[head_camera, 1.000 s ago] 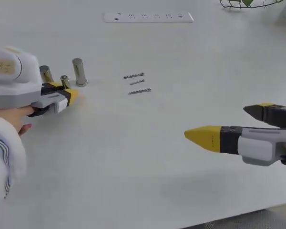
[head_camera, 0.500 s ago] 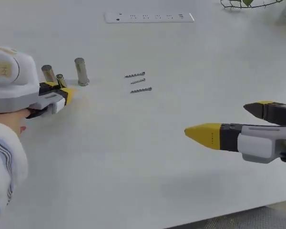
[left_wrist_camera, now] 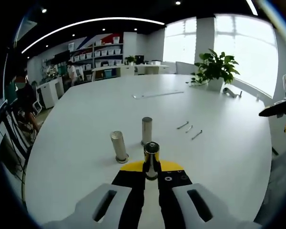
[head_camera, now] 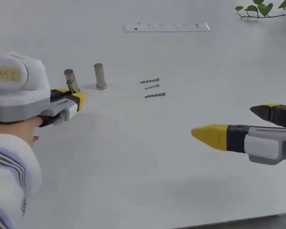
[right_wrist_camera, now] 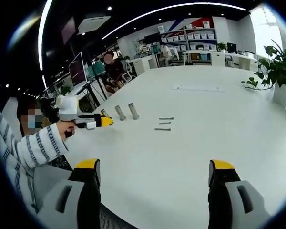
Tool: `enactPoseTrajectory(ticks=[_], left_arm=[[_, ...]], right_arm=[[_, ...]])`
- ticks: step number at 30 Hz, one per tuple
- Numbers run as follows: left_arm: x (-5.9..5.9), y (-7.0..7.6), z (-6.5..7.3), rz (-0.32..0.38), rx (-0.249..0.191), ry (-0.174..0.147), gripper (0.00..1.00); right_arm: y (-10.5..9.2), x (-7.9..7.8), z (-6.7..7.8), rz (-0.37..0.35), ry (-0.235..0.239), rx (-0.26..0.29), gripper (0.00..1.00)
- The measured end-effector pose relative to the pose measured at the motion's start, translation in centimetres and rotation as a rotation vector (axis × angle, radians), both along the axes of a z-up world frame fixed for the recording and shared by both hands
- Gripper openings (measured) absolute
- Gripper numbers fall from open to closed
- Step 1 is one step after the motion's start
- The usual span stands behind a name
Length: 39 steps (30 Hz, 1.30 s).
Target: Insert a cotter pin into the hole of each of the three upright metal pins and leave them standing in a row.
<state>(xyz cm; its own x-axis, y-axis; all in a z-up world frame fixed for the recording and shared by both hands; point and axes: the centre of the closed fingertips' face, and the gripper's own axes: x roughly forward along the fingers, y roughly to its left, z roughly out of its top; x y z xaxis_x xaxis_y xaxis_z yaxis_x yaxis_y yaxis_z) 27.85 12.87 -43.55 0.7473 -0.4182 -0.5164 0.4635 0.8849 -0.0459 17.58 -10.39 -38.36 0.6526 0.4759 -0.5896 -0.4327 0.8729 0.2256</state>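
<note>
**Near field.** The left claw (left_wrist_camera: 151, 177) is clenched on the lower shank of the held metal pin (left_wrist_camera: 151, 153), which stands upright between the jaws. Whether its base rests on the desk (left_wrist_camera: 219, 162) cannot be told. The pin is judged a stiff, smooth, fairly heavy cylinder that is apt to slip or topple. A low grip steadies it and leaves the top free for the cross hole, though no hole can be made out here.

**Middle field.** Just past the claw tips and to their left stands the second metal pin (left_wrist_camera: 118, 145). A little farther, almost straight ahead, stands the third metal pin (left_wrist_camera: 147, 130). Both are upright and apart from each other.

**Far field.** Ahead and to the right of the left claw, well apart from it, three cotter pins (left_wrist_camera: 189, 128) lie flat, side by side. They are judged light, thin and springy. Each is best pinched at its looped head, with the legs left free to enter the hole.

**Right claw.** The right claw (right_wrist_camera: 154, 171) is released, its jaws wide apart and grasping nothing, over bare desk. The cotter pins lie well ahead of it, and a power strip (right_wrist_camera: 198, 88) lies beyond them.
</note>
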Motion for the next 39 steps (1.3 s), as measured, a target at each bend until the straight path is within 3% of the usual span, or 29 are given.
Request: enactPoseTrajectory(ticks=[6, 11, 14, 23, 25, 29, 33, 34, 35, 39], left_arm=[[-1.2, -0.6, 0.1, 0.029, -0.021, 0.019, 0.05], [-2.2, -1.4, -0.5, 0.018, 0.015, 0.02, 0.05], [-2.6, -1.7, -1.1, 0.004, 0.067, 0.02, 0.05], [-3.5, -3.7, -2.6, -0.008, 0.054, 0.055, 0.05], [-3.6, -4.1, -3.1, -0.004, 0.02, 0.076, 0.05], [-3.7, -4.3, -3.6, 0.001, 0.024, 0.081, 0.05], [-3.7, -4.8, -3.8, 0.012, -0.027, 0.089, 0.05], [-3.5, -4.6, -3.8, -0.013, 0.036, 0.053, 0.05], [-3.6, -4.6, -4.0, -0.021, 0.054, 0.061, 0.05], [-3.5, -4.8, -4.0, -0.005, 0.024, 0.064, 0.05]], right_arm=[[0.3, 0.1, 0.3, 0.028, -0.013, 0.001, 0.93], [0.5, 0.0, 0.3, 0.045, -0.015, 0.005, 0.92], [0.5, -0.1, 0.3, 0.047, -0.014, 0.009, 0.92], [-0.2, -0.3, 0.3, 0.033, -0.012, 0.007, 0.92], [-0.4, -0.2, 0.3, 0.03, -0.011, 0.003, 0.92], [-0.6, -0.3, 0.2, 0.025, -0.007, -0.001, 0.91], [-0.7, -0.4, 0.3, 0.021, -0.007, -0.001, 0.91], [-0.7, -0.4, 0.3, 0.023, -0.007, -0.004, 0.91], [-0.7, -0.5, 0.2, 0.024, -0.007, -0.008, 0.91], [-0.8, -0.5, 0.2, 0.022, -0.005, -0.015, 0.92]])
